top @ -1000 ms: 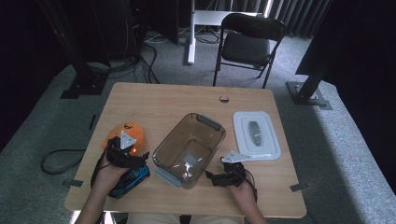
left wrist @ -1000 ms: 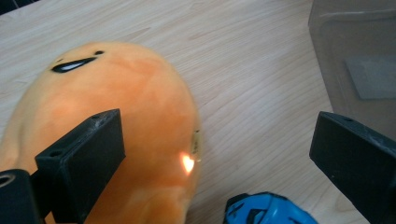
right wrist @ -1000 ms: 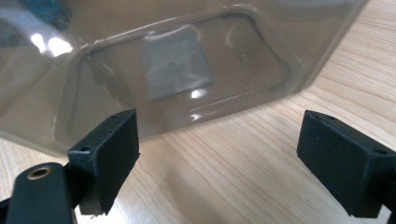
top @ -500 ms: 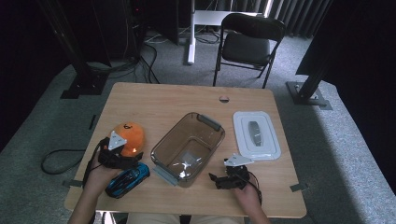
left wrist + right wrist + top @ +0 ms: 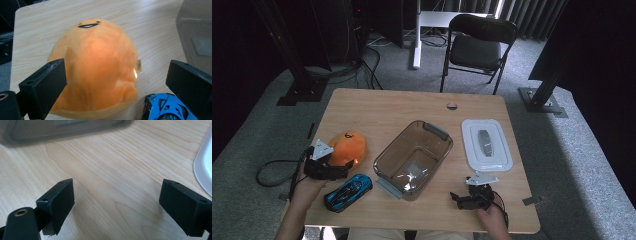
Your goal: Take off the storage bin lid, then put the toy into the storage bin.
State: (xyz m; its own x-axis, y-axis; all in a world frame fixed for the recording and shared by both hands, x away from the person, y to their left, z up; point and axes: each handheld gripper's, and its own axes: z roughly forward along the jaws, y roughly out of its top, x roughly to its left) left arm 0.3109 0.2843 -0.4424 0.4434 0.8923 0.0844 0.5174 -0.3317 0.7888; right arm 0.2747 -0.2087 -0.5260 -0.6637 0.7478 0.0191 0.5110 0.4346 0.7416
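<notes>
Two jaws stand wide apart on the left gripper (image 5: 117, 82), and the orange plush (image 5: 96, 67) sits squarely between them, dead ahead in the left gripper view. Neither jaw touches it: the left one is just beside its flank, the right one well off to the side with a strip of table (image 5: 155, 42) in between. So the plush lies straight along the gripper's line, and I'd say a short push forward and a squeeze is all the grab calls for.

From the high view, the left gripper (image 5: 343, 169) is at the table's near left, right up against the near edge of the plush (image 5: 348, 148). The plush is a low dome, broad at the base, with its face on the far side from the jaws, so the jaws would close across its width. The blue car (image 5: 348, 192) lies just beside it, nearer the person, its nose poking in under the right jaw in the left gripper view (image 5: 168, 108). That's the thing to watch: a low close could catch the car as well.

The right gripper (image 5: 456, 197) is far off at the near right, jaws apart over bare wood, holding nothing. The bin (image 5: 413, 159) stands between the two hands, empty, with the lid (image 5: 486, 145) to its right. The left hand is clearly the nearer one.
</notes>
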